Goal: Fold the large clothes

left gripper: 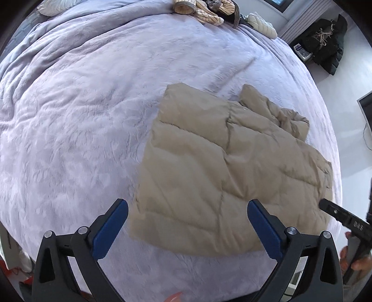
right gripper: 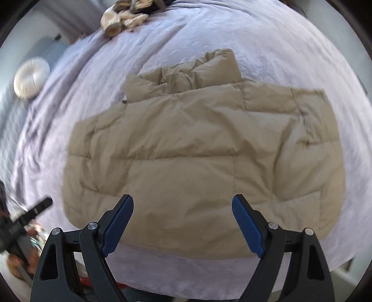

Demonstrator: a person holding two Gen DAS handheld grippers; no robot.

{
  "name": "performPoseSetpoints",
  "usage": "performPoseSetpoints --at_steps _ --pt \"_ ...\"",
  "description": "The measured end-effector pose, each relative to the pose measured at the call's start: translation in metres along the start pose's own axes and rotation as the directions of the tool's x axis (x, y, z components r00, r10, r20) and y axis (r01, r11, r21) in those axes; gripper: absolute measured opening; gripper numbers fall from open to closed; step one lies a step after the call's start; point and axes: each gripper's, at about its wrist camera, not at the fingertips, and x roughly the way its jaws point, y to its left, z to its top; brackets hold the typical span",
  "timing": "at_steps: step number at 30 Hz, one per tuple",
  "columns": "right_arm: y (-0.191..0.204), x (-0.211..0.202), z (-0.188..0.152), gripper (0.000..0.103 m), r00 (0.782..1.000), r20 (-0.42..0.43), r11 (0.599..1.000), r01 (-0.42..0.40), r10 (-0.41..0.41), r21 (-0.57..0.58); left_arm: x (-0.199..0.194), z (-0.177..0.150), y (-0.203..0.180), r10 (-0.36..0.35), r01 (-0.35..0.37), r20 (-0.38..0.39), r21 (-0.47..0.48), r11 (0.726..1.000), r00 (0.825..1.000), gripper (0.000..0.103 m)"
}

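Note:
A tan quilted puffer jacket [left gripper: 223,162] lies folded flat on a lilac bedspread [left gripper: 81,116], its collar at the far end. In the right wrist view the jacket [right gripper: 197,151] fills the middle, collar bunched at the top. My left gripper [left gripper: 187,209] hovers above the jacket's near left corner, open, nothing between its blue pads. My right gripper [right gripper: 182,204] hangs over the jacket's near edge, open and holding nothing. Each gripper shows at the edge of the other's view: the right gripper [left gripper: 344,220] in a hand, the left gripper [right gripper: 25,218] blurred.
A heap of striped clothes [left gripper: 204,9] lies at the bed's far edge, with a cream round cushion [right gripper: 31,77] beside it. A dark jacket [left gripper: 325,44] rests on a stand off the bed's far right. White floor [left gripper: 348,130] runs along the bed's right side.

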Motion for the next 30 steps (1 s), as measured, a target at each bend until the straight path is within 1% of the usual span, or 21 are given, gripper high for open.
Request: performPoseSetpoints --at_steps 3,6,8,9,10,12,13,14,15,17,18,19,20,21,23,25,26,27,28,30 --pt "0.01 -0.002 0.003 0.089 0.997 0.026 0.996 0.074 -0.072 -0.043 0.007 0.011 0.007 0.024 -0.024 0.018 0.004 1.0 1.0 0.102" --pt "0.013 -0.003 0.006 0.089 0.993 0.033 0.992 0.114 -0.112 -0.06 0.02 0.028 0.021 0.003 -0.003 0.008 -0.004 1.0 1.0 0.102" --pt "0.013 -0.003 0.007 0.089 0.993 0.025 0.991 0.118 -0.117 -0.06 0.03 0.038 0.031 -0.028 0.027 -0.007 -0.017 0.999 1.0 0.102" --pt "0.013 -0.002 0.009 0.089 0.993 0.018 0.991 0.118 -0.117 -0.059 0.036 0.043 0.036 -0.055 0.054 -0.018 -0.028 0.998 0.998 0.102" --pt "0.013 -0.002 0.01 0.089 0.993 0.012 0.991 0.117 -0.116 -0.058 0.044 0.049 0.041 -0.089 0.088 -0.035 -0.039 0.995 0.995 0.102" --pt "0.013 0.002 0.012 0.089 0.993 0.001 0.992 0.116 -0.116 -0.056 0.059 0.058 0.049 -0.171 0.167 -0.074 -0.052 0.985 0.982 0.102" --pt "0.013 0.003 0.013 0.089 0.993 -0.002 0.992 0.114 -0.114 -0.055 0.065 0.062 0.052 -0.214 0.21 -0.092 -0.056 0.976 0.972 0.102" --pt "0.013 0.004 0.013 0.089 0.994 -0.003 0.992 0.113 -0.113 -0.055 0.073 0.065 0.055 -0.262 0.257 -0.115 -0.059 0.965 0.958 0.102" --pt "0.015 0.005 0.014 0.089 0.994 -0.006 0.992 0.112 -0.112 -0.056 0.078 0.068 0.056 -0.296 0.29 -0.132 -0.061 0.955 0.946 0.102" --pt "0.016 0.009 0.014 0.089 0.994 -0.015 0.993 0.105 -0.106 -0.057 0.094 0.073 0.059 -0.398 0.39 -0.177 -0.082 0.917 0.9 0.102" --pt "0.017 0.011 0.015 0.089 0.995 -0.022 0.994 0.1 -0.101 -0.055 0.1 0.074 0.06 -0.425 0.415 -0.192 -0.091 0.905 0.884 0.102" --pt "0.016 0.013 0.014 0.089 0.995 -0.026 0.994 0.095 -0.097 -0.054 0.109 0.076 0.06 -0.459 0.447 -0.215 -0.104 0.888 0.862 0.102" --pt "0.017 0.016 0.014 0.089 0.995 -0.032 0.995 0.09 -0.092 -0.052 0.118 0.078 0.06 -0.485 0.471 -0.238 -0.115 0.874 0.842 0.102" --pt "0.018 0.019 0.015 0.089 0.996 -0.04 0.995 0.083 -0.085 -0.05 0.124 0.078 0.059 -0.494 0.479 -0.25 -0.121 0.869 0.833 0.102" --pt "0.018 0.023 0.015 0.089 0.996 -0.05 0.996 0.07 -0.072 -0.046 0.139 0.079 0.055 -0.514 0.498 -0.288 -0.13 0.857 0.808 0.102" --pt "0.019 0.027 0.014 0.089 0.996 -0.061 0.997 0.062 -0.064 -0.045 0.152 0.079 0.048 -0.54 0.527 -0.326 -0.134 0.839 0.776 0.102" --pt "0.02 0.029 0.015 0.089 0.996 -0.065 0.997 0.06 -0.063 -0.046 0.158 0.078 0.042 -0.544 0.536 -0.35 -0.129 0.834 0.763 0.102" --pt "0.021 0.031 0.015 0.089 0.996 -0.065 0.997 0.059 -0.062 -0.047 0.163 0.076 0.037 -0.54 0.538 -0.37 -0.12 0.835 0.756 0.102" --pt "0.021 0.032 0.016 0.089 0.996 -0.067 0.998 0.053 -0.056 -0.046 0.167 0.074 0.031 -0.526 0.532 -0.391 -0.104 0.84 0.755 0.102" --pt "0.02 0.034 0.018 0.089 0.997 -0.07 0.999 0.036 -0.038 -0.035 0.173 0.07 0.019 -0.489 0.516 -0.429 -0.061 0.855 0.759 0.102"
